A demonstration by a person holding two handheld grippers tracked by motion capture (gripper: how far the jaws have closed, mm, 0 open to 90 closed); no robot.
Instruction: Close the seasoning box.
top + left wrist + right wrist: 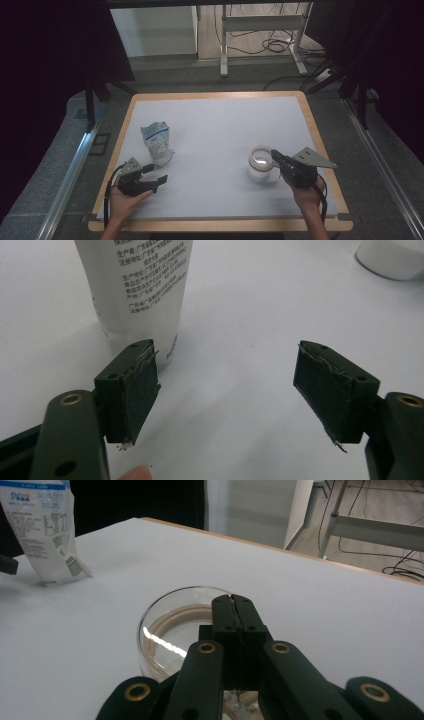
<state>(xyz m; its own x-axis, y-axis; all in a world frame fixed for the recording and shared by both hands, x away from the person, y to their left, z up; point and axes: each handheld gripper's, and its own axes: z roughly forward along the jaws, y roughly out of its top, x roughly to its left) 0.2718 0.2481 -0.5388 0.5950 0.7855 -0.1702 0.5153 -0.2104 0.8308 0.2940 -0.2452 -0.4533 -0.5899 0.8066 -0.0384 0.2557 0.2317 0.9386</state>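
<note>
Two items sit on the white counter (220, 135) with its pale wooden edge: a round clear glass jar (260, 164) at the right and a white plastic pouch with blue print (157, 143) at the left, well apart from each other. The jar stands upright and open-topped near the front right of the counter. The right gripper (274, 155), held in the person's right hand (306, 195), reaches over the jar's near rim; its two black jaws are pressed flat together with nothing between them, as the right gripper view confirms (233, 600), the tips lying above the jar's mouth (175, 625). Whether they touch the glass cannot be told. The pouch stands upright, leaning slightly. The left gripper (155, 173), in the left hand (127, 197), rests on the counter just in front of the pouch. Its jaws stand wide apart, empty (225, 385); the pouch's lower end (140, 295) lies just beyond the left-hand jaw in the left gripper view.
</note>
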